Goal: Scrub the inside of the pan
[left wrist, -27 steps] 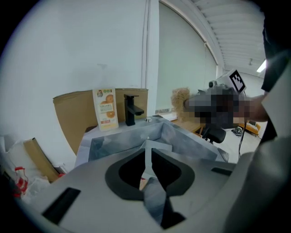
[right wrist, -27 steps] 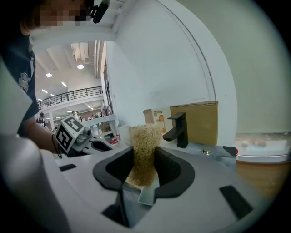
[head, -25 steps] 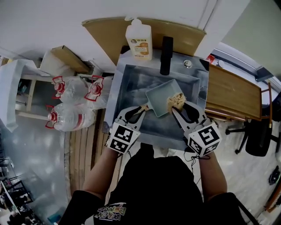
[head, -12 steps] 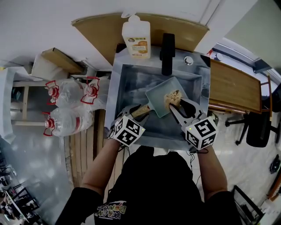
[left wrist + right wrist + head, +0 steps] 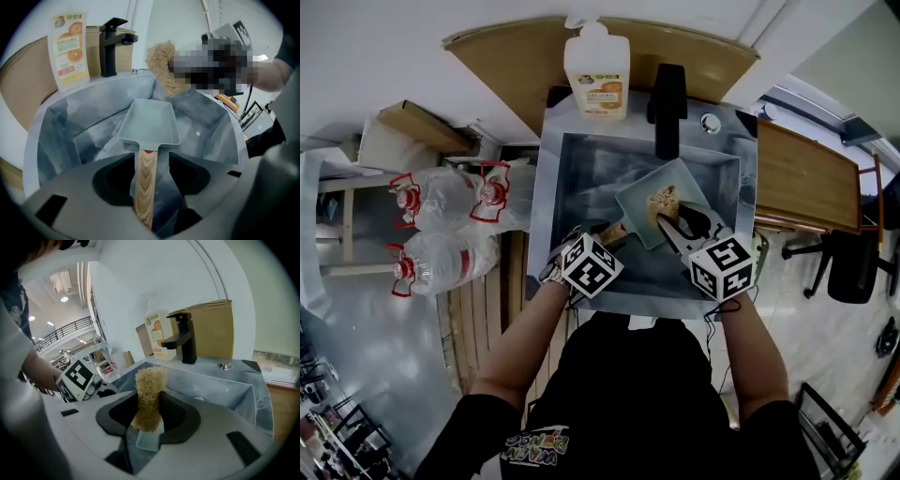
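Grip is the first thing to sort out, I judge. On the left, the left gripper (image 5: 598,232) has just been opening its jaws. They stand wide apart with the wooden handle (image 5: 145,187) running between them, and neither pad presses on it. The pan (image 5: 637,202) therefore lies unheld in the sink (image 5: 546,187), with its handle pointing near and left and its open side up. A loose pan will probably skid or tip under the first firm stroke. It makes sense to close the left jaws on the handle again, low and near the pan's body, and to hold the pan down against the sink floor before any scrubbing starts.

Further right, the fibrous scrubber (image 5: 664,200) hangs over the inside of the pan, towards its far end. I cannot tell whether it touches the pan's floor. The right gripper (image 5: 675,216) is clamped on the scrubber's lower half, so a good length stands free beyond the jaws. That free end looks soft and will likely fold under pressure. Laying it flat on the pan's floor should work better than poking with the tip, using short overlapping strokes that push into the corners and up the low walls. The black faucet (image 5: 668,108) stands just beyond the pan, so far-going strokes are best kept short to avoid knocking it.
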`<state>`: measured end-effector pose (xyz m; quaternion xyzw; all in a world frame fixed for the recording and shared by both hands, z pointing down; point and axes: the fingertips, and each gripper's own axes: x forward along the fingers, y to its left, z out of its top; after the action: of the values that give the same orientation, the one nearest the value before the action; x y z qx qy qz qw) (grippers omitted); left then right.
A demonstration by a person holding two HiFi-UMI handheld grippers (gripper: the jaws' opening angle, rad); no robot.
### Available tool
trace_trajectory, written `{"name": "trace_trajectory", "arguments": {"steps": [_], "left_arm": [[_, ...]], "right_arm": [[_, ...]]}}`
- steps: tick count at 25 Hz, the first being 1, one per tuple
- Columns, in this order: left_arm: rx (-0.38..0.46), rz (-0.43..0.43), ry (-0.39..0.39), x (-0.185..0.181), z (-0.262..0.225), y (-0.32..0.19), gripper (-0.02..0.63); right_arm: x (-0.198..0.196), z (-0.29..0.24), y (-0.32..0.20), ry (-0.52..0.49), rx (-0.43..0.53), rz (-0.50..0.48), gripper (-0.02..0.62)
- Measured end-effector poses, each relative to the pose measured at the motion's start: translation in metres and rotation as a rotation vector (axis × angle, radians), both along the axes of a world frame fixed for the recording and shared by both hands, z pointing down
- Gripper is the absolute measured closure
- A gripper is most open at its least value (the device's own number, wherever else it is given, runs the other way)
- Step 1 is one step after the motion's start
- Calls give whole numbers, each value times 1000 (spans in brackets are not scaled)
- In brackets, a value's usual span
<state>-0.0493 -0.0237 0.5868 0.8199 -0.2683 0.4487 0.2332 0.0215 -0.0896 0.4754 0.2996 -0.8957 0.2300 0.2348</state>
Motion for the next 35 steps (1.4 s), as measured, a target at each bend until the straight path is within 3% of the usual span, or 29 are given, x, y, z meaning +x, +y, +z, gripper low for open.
{"name": "trace_trajectory", "arguments": {"steps": [8, 15, 17, 28, 35], "left_arm": [[-56, 59, -69, -4, 29, 3, 380], [-116, 61, -90, -7, 46, 4, 382], [-128, 65, -95, -7, 48, 5, 422], [-135, 63, -94, -7, 50, 5, 439], [-136, 64, -92, -7, 51, 5, 439]], "right_arm": [[-5, 33, -7, 55, -84, -8, 448], [-17, 73, -10, 147, -160, -61, 449], [-21, 83, -10, 172, -180, -79, 449], [-40, 130, -13, 282, -324, -165, 449], [-57, 147, -13, 363, -364, -215, 449]]}}
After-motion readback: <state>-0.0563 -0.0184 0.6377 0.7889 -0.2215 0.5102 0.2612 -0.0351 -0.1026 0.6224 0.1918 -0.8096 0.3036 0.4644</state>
